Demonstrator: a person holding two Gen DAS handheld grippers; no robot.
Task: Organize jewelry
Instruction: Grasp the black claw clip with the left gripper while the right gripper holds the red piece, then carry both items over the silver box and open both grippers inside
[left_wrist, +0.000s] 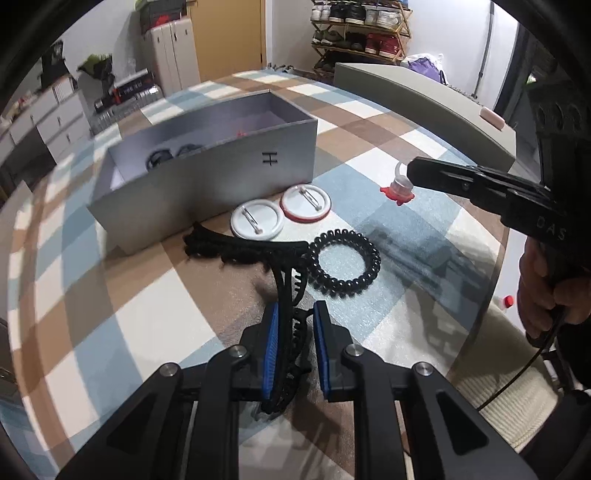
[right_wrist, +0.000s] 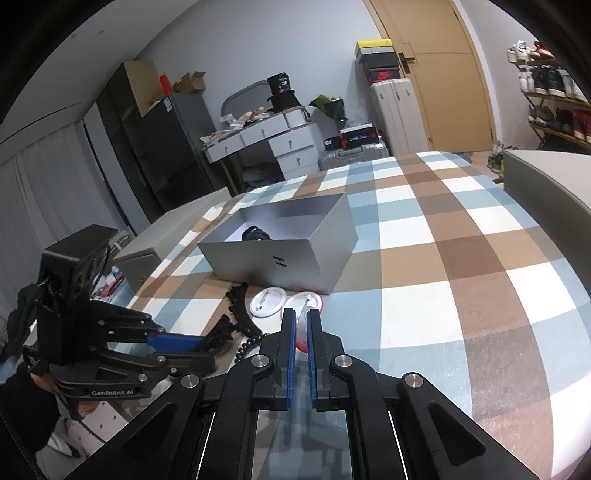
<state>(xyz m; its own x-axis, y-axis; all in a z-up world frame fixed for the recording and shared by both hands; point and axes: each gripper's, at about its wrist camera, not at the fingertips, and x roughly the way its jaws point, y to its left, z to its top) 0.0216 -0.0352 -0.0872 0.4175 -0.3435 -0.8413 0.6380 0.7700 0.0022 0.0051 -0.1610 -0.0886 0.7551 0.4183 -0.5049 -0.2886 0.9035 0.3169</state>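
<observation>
blue-padded left gripper (left_wrist: 295, 314) fills the bottom of the left wrist view, its jaws narrowed on a long black toothed plastic hair clip (left_wrist: 284, 295) that runs forward between the pads and curves left toward the box. only this view shows the black spiral coil hair tie (left_wrist: 345, 262) whole, lying flat on the checked blue, brown and white bedspread (left_wrist: 388, 155) just right of the clip and touching it. it also shows the small ring with a clear band and a red flower-like base (left_wrist: 398, 186) pinched at the tip of the right gripper (left_wrist: 412, 171), lifted off the cloth toward the bed's right edge.

from the right wrist view the right gripper (right_wrist: 302, 321) has its pads drawn close on that ring (right_wrist: 303, 334), of which only a pale sliver and a red rim show between the fingers. the left gripper (right_wrist: 207, 347) appears side-on at left, with the clip (right_wrist: 240, 310) bending out of it.

two round white pin badges lie backs up, side by side, against the near wall of the open grey rectangular cardboard box (left_wrist: 229, 173): a plain white badge (left_wrist: 257, 221) and a red-rimmed badge (left_wrist: 305, 203). inside the box sit dark coiled items (left_wrist: 162, 157) and a small red spot, too hidden to identify. the box stands mid-bed, marked with a black symbol.
</observation>
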